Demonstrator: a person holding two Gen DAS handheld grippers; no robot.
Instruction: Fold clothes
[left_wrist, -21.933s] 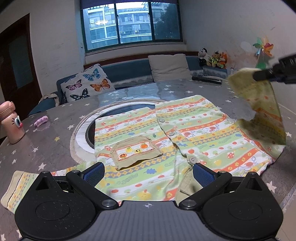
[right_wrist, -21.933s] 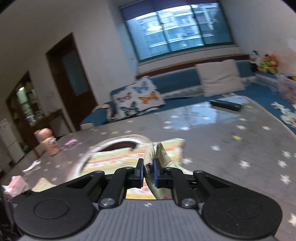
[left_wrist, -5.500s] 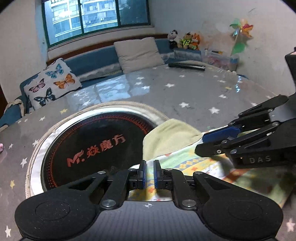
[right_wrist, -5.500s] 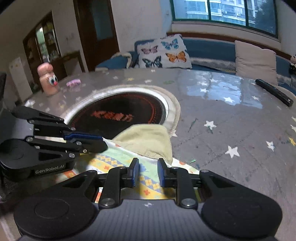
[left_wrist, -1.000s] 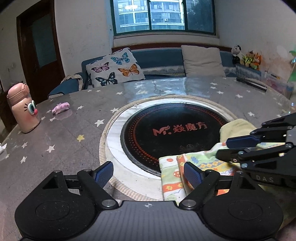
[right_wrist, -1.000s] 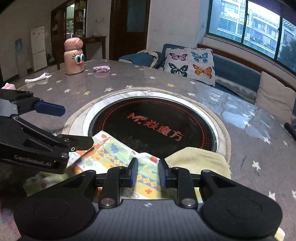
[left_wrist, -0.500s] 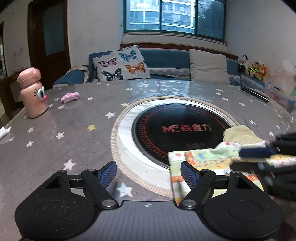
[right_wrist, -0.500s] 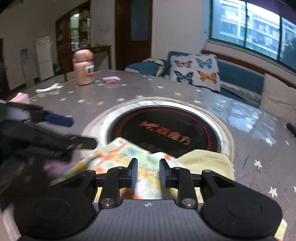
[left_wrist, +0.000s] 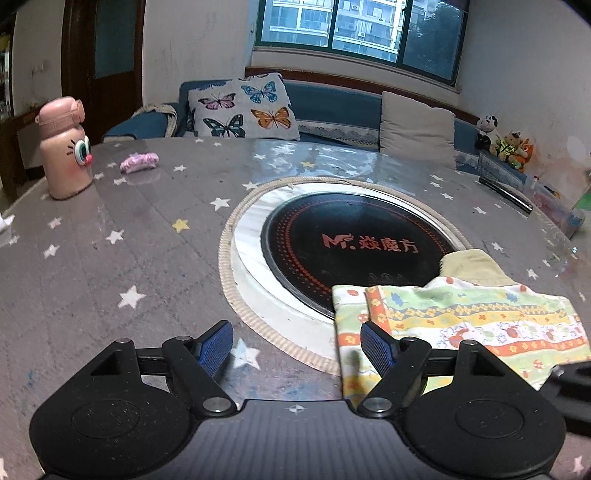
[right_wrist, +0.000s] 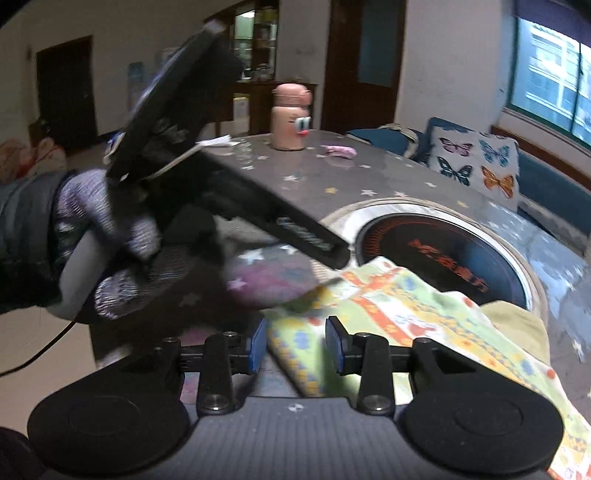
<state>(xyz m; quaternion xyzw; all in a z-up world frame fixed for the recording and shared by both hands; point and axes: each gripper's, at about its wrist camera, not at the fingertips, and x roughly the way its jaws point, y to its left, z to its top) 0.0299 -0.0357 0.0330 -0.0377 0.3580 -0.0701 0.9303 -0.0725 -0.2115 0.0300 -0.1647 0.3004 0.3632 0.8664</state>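
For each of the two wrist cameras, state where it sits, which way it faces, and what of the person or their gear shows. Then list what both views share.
Left wrist: sits on the left gripper, looking across the table toward the window and sofa; its own open fingers show.
Right wrist: sits on the right gripper, facing left toward the doorway; its opening jaws straddle the folded garment without pressing it; the gloved left hand shows.
Shared: garment, cooktop, pink bottle, butterfly cushion.

Black plastic left tool, blue ribbed pads, silver screws; grey knit glove, dark sleeve.
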